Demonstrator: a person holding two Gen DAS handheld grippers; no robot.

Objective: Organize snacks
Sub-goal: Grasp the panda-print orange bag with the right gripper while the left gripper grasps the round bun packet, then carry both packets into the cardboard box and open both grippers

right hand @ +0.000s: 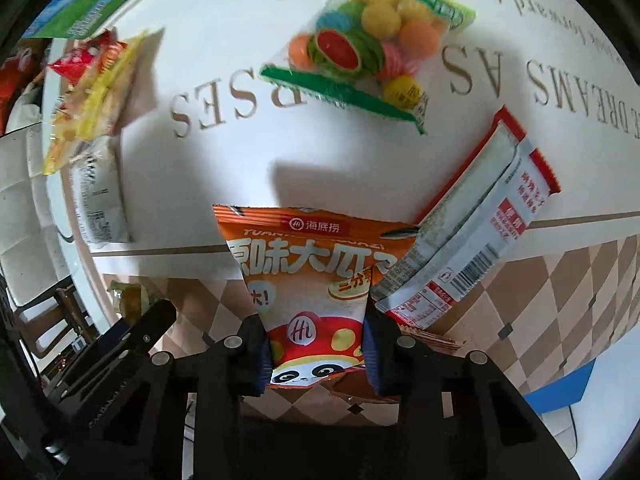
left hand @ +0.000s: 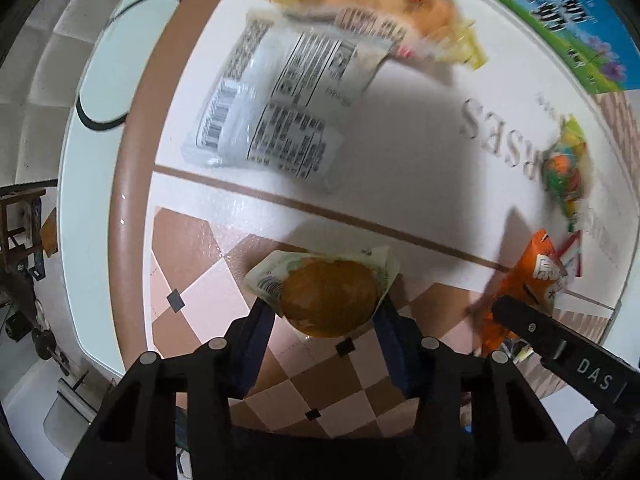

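Note:
My left gripper [left hand: 326, 312] is shut on a round brown pastry in a clear green-edged wrapper [left hand: 328, 296], held above the checkered part of the tablecloth. My right gripper [right hand: 316, 340] is shut on an orange sunflower-seed packet [right hand: 316, 272] with a panda print; that packet also shows at the right of the left wrist view [left hand: 524, 288]. On the white cloth lie a white packet with printed labels [left hand: 276, 108], a yellow snack bag [left hand: 380, 4], a bag of coloured candy balls [right hand: 360, 44] and a red-and-white packet [right hand: 476, 232].
The round table [left hand: 128, 184] has a brown rim and a cloth [right hand: 240, 60] with large grey lettering. A blue-green box [left hand: 560, 12] stands at the far edge. A white chair [left hand: 52, 64] is beyond the table's left side. The left gripper's body shows in the right wrist view [right hand: 132, 340].

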